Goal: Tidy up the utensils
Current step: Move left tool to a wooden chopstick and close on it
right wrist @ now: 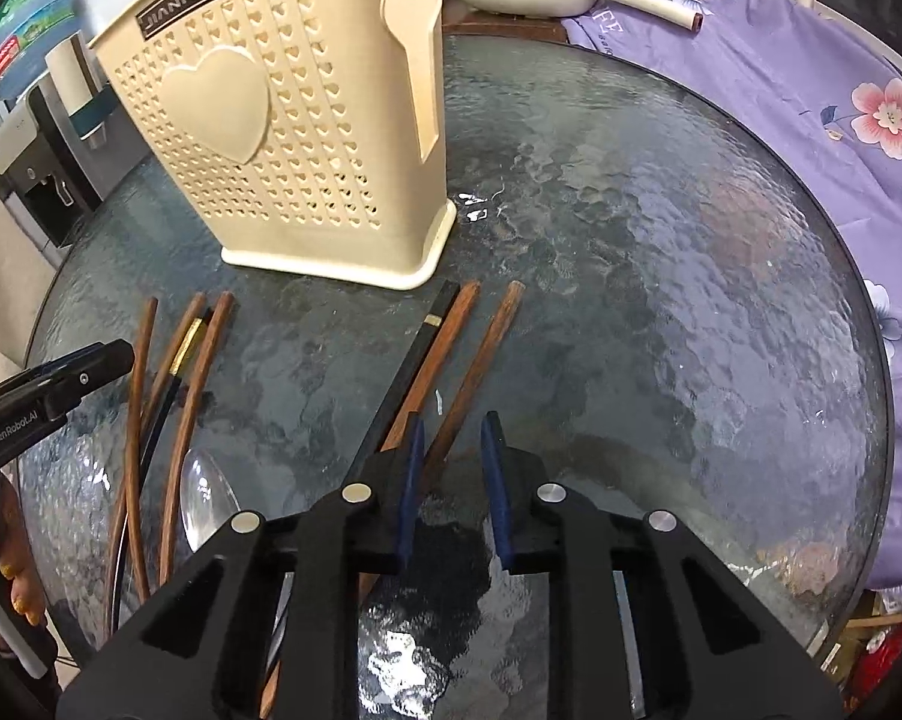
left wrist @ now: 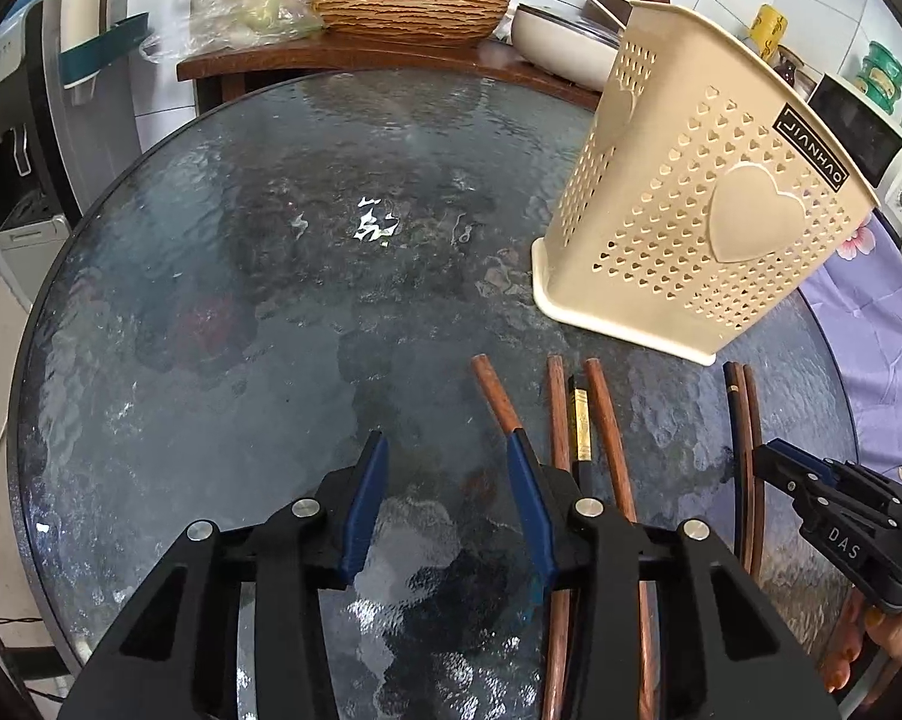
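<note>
1. Lying flat in two loose bunches on the glass worktop, the chopsticks are just in front of the cream utensil holder. It stands upright, so I judge each stick must be lifted and dropped in from above.
2. The left tool tilts steeply down with its jaws apart and gripping nothing. Only bare glass shows between them, and a brown chopstick runs under its right-hand finger. That placement looks like a line-up for a pick, a little off to one side.
3. The right tool has its jaws fairly narrow but not closed on anything. A second brown chopstick lies in the gap, and the pads do not appear to press it — a straddle, ready to pinch.
4. Only the right wrist view shows a clear spoon among the left bunch. It also shows the right bunch as three sticks, one of them a dark chopstick with a gold band.
5. The left wrist view shows just two of that bunch, the rest being hidden behind the right tool, which it sees from the side. Neither view looks into the holder — whether anything is inside it I cannot tell
</note>
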Motion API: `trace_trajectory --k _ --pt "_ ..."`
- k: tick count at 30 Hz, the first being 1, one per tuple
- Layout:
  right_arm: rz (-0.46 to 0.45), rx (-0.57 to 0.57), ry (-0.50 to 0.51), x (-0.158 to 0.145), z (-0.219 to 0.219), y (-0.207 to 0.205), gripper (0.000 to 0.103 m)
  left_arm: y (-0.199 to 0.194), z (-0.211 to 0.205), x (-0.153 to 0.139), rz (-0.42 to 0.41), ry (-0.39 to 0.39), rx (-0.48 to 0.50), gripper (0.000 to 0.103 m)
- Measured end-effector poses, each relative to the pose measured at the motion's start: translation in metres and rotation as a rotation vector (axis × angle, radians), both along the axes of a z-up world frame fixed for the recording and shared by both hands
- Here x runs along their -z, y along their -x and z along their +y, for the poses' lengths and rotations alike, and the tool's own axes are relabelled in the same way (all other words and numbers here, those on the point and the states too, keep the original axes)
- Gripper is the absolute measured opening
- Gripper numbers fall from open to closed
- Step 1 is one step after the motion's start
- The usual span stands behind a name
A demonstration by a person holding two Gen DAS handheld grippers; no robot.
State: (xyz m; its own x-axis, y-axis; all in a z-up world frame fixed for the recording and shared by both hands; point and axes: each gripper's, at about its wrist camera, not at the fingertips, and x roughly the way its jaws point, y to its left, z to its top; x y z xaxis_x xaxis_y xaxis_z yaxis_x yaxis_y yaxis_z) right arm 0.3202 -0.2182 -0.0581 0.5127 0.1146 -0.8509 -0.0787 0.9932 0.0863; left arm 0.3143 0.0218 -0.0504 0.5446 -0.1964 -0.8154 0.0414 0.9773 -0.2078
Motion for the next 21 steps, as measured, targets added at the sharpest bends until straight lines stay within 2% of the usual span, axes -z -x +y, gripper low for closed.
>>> trace_trajectory --k 6,8,21 --pt "0.001 0.015 0.001 0.0 -0.005 -0.009 0.02 -0.006 -0.003 -0.002 0.01 0.026 -0.003 0.04" --pt "0.001 0.016 0.013 -0.001 -0.007 -0.014 0.016 -0.006 -0.005 -0.001 0.011 0.025 -0.004 0.04" --pt "0.018 0.019 0.064 0.0 -0.006 -0.045 0.015 -0.011 -0.026 -0.001 0.022 -0.077 0.04 0.036"
